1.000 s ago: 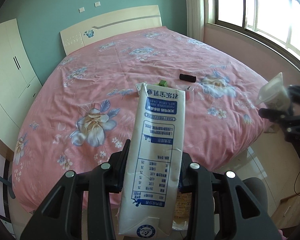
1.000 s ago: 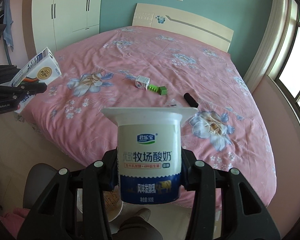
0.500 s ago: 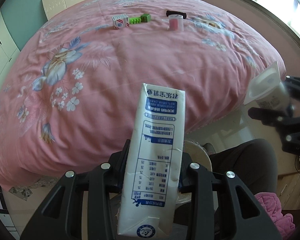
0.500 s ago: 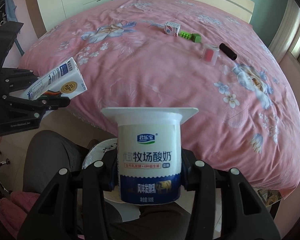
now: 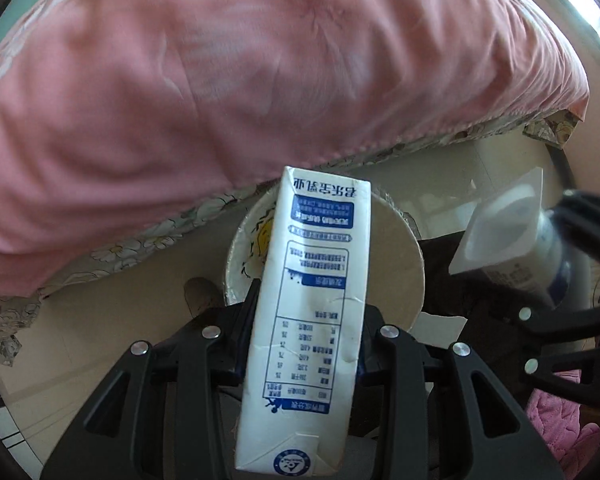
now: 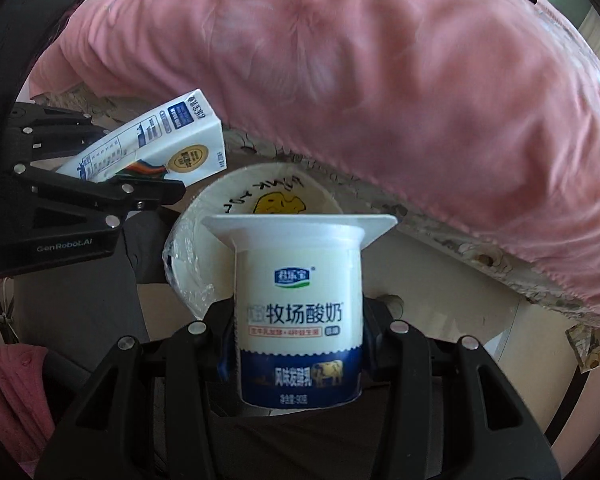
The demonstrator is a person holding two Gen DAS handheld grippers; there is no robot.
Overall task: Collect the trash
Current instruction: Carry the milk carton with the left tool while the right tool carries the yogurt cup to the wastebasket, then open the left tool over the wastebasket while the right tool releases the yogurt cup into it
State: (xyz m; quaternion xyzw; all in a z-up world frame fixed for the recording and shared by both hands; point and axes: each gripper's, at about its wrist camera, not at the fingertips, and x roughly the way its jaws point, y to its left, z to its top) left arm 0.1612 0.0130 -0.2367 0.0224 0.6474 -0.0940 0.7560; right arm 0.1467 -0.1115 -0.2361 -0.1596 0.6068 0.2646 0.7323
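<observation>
Pink bedspread across the upper frame. Below centre, round white bin with a yellow cartoon inside. Tall white milk carton, blue panels, clamped in the left gripper. White yogurt cup, navy band, pinched by the right gripper, over the bin's mouth.

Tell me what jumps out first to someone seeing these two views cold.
The white-and-blue milk carton fills the centre of the left wrist view, clamped in the left gripper. The yogurt cup does the same in the right wrist view, clamped in the right gripper. Below both sits a round white bin with a yellow cartoon print, on the floor at the edge of the pink bedspread.
</observation>
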